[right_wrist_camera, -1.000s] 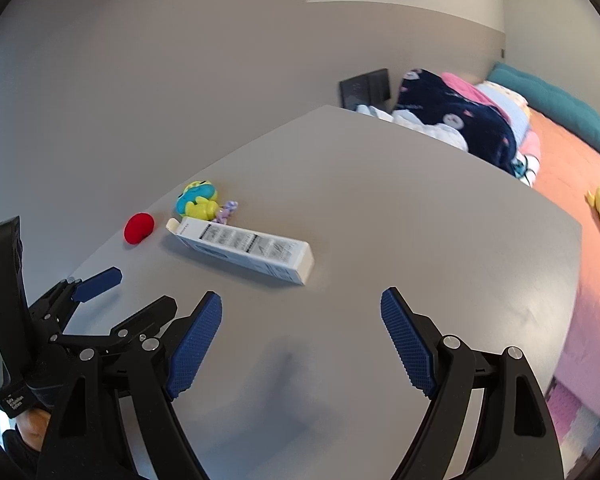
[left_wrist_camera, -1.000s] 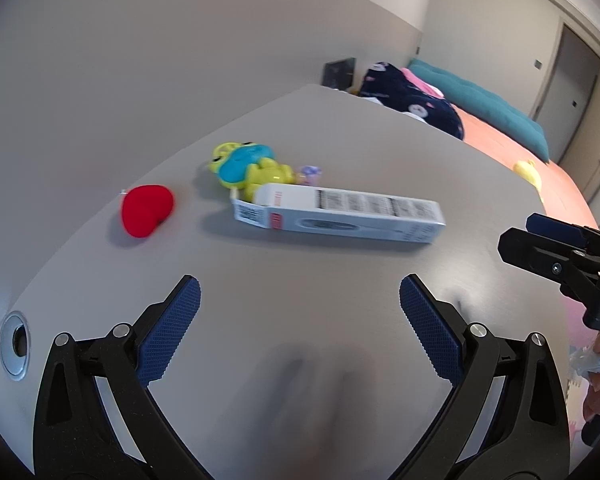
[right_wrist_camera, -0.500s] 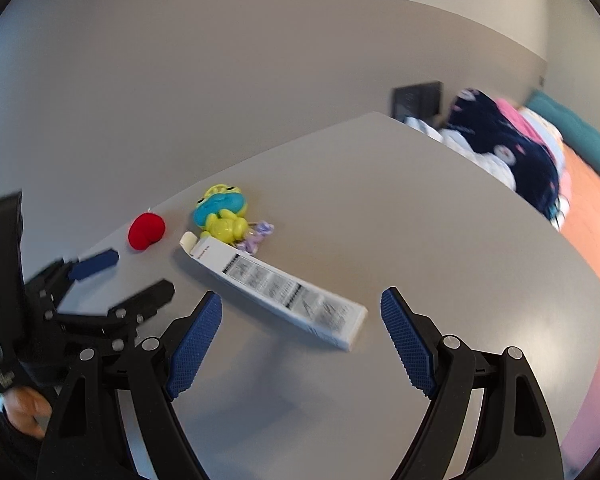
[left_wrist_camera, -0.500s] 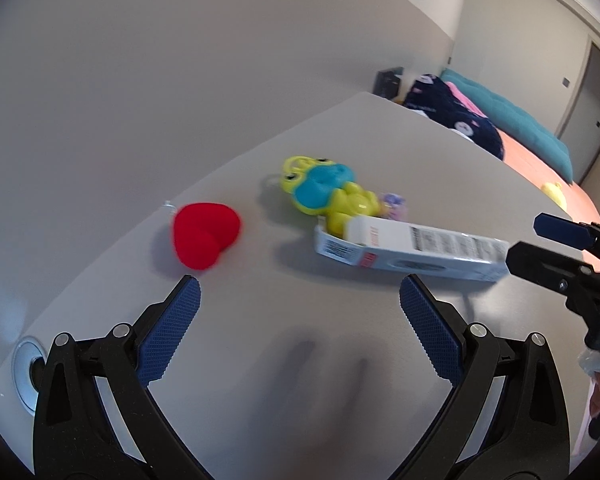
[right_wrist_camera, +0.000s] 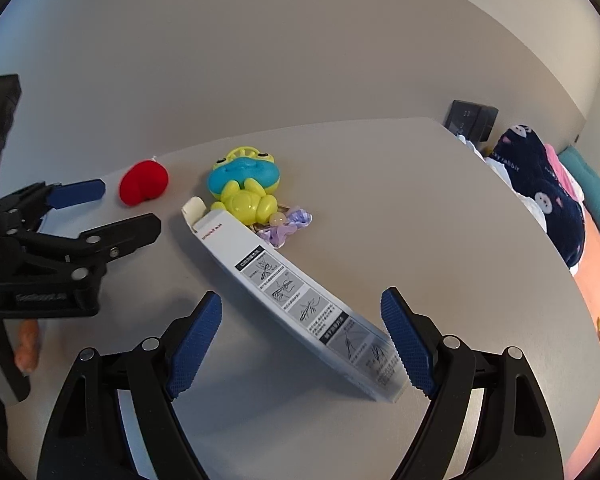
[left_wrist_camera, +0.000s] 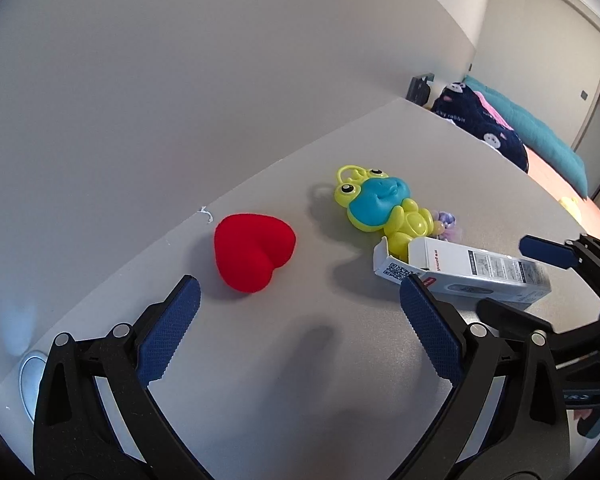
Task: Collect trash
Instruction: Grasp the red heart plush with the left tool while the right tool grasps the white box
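The long white printed cardboard carton (right_wrist_camera: 300,300) lay flat on the grey desk (right_wrist_camera: 420,208), end flap open. Right gripper (right_wrist_camera: 300,338) stood spread, empty, straddling it; left gripper (left_wrist_camera: 296,324) likewise spread. Judged light, crushable; hold across narrow sides.

A soft red heart-shaped cushion (left_wrist_camera: 254,257) lies on the grey tabletop (left_wrist_camera: 380,128) near the wall, well apart from a yellow-green plastic frog toy with a blue face (left_wrist_camera: 382,206). Just beside the frog's feet sits a small purple frilly trinket (right_wrist_camera: 286,226). At the table's far corner stands a dark rectangular device (right_wrist_camera: 474,118). Beyond it, a navy blanket printed with white rabbit faces (right_wrist_camera: 540,196) is heaped on an orange bed (right_wrist_camera: 598,268), with teal bedding (left_wrist_camera: 540,136) alongside.
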Action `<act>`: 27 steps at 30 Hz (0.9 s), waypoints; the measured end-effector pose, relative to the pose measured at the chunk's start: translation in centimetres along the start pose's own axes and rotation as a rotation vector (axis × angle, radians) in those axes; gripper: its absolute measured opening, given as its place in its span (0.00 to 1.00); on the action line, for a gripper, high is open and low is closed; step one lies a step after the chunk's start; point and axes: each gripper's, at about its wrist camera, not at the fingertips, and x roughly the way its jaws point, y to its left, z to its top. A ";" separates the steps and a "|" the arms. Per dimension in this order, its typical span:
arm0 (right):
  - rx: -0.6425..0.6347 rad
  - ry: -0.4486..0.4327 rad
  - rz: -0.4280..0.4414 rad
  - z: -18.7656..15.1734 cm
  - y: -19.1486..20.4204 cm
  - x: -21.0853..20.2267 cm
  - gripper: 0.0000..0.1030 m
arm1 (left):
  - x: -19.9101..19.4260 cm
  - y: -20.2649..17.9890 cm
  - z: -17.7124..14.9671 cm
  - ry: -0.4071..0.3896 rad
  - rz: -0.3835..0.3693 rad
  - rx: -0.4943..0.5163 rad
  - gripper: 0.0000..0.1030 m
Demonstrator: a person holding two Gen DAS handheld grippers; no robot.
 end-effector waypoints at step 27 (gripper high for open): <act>0.141 0.052 0.058 -1.2 -1.9 0.1 0.29 | 3.1 0.5 1.8 0.061 0.028 -0.060 0.82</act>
